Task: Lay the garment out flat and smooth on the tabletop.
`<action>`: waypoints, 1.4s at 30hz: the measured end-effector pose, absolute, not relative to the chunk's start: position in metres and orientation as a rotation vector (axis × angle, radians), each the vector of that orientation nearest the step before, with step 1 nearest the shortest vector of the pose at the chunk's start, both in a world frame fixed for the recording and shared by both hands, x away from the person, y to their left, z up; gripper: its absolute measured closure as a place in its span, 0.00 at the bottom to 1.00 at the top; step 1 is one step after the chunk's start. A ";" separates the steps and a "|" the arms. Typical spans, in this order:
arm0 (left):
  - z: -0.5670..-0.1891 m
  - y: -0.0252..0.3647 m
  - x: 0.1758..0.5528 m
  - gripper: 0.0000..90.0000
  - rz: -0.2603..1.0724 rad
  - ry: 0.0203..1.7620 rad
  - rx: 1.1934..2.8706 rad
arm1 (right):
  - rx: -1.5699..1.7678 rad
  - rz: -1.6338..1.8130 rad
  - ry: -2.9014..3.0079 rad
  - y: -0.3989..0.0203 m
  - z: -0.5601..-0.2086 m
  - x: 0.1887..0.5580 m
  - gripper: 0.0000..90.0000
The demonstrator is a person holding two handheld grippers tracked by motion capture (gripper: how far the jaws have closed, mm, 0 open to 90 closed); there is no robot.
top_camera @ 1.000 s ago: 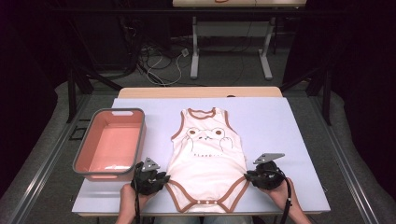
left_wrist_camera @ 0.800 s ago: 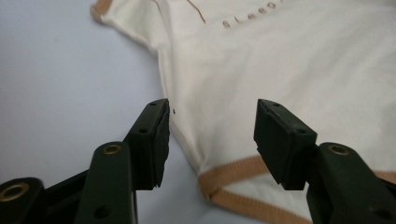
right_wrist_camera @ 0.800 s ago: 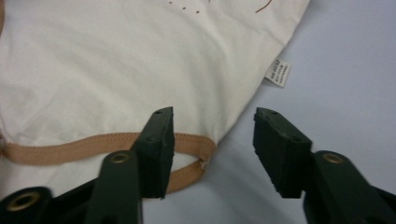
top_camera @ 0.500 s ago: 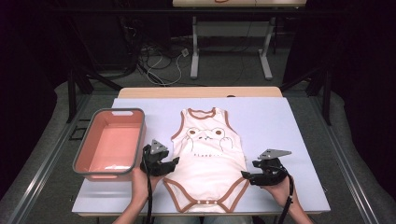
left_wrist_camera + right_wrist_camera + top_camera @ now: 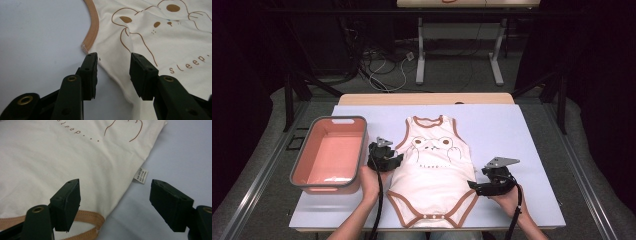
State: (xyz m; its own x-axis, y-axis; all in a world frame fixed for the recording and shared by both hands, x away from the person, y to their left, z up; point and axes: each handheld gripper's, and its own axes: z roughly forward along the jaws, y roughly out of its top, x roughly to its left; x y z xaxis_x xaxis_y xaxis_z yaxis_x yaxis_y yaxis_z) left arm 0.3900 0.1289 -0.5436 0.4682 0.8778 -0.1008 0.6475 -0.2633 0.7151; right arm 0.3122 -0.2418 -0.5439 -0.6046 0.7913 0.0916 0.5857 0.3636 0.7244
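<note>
A cream bodysuit (image 5: 432,167) with brown trim lies flat at the centre of the table (image 5: 522,135), neck toward the top of the high view, snaps at the lower edge. A pink bin (image 5: 331,152) sits at the left of the table, well apart from the bodysuit.

The left gripper (image 5: 396,160) is at the bodysuit's left edge, just below the armhole. In the left gripper view its jaws stand apart, having just been closing; the side seam runs between them, below the brown armhole trim (image 5: 92,27), and the pads do not press on it.

The right gripper (image 5: 473,186) is at the lower right edge. Its jaws have just been opening and are released, wide apart, straddling the side seam near a small white label (image 5: 141,176), gripping nothing.
</note>
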 end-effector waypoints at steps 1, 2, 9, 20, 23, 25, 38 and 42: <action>-0.544 0.127 0.393 0.64 0.425 1.278 2.007 | 1.218 1.076 2.358 -0.242 -0.544 0.312 0.28; -0.545 0.127 0.397 0.65 0.442 1.286 2.010 | 1.210 1.073 2.357 -0.241 -0.544 0.312 0.28; -0.552 0.128 0.423 0.63 0.494 1.382 2.015 | 1.201 1.072 2.358 -0.241 -0.545 0.311 0.29; -0.557 0.121 0.430 0.96 0.502 1.312 2.081 | 1.184 1.065 2.363 -0.241 -0.546 0.311 0.30; -0.556 0.121 0.431 0.96 0.528 1.326 2.094 | 1.202 1.060 2.359 -0.242 -0.545 0.310 0.30; -0.556 0.121 0.432 0.97 0.555 1.336 2.095 | 1.200 1.061 2.357 -0.242 -0.546 0.310 0.30; -0.553 0.123 0.437 0.92 0.614 1.360 2.121 | 1.204 1.058 2.363 -0.241 -0.547 0.311 0.30; -0.547 0.121 0.428 0.76 0.612 1.323 2.111 | 1.204 1.061 2.364 -0.241 -0.547 0.312 0.32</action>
State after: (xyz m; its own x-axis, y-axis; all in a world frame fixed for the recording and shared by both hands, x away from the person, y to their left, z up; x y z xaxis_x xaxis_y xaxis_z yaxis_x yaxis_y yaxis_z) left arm 0.4276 0.1206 -0.5474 0.4062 0.9103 0.0799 0.6501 -0.3494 0.6748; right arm 0.3116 -0.2414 -0.5473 -0.6117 0.7876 0.0745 0.5793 0.3818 0.7202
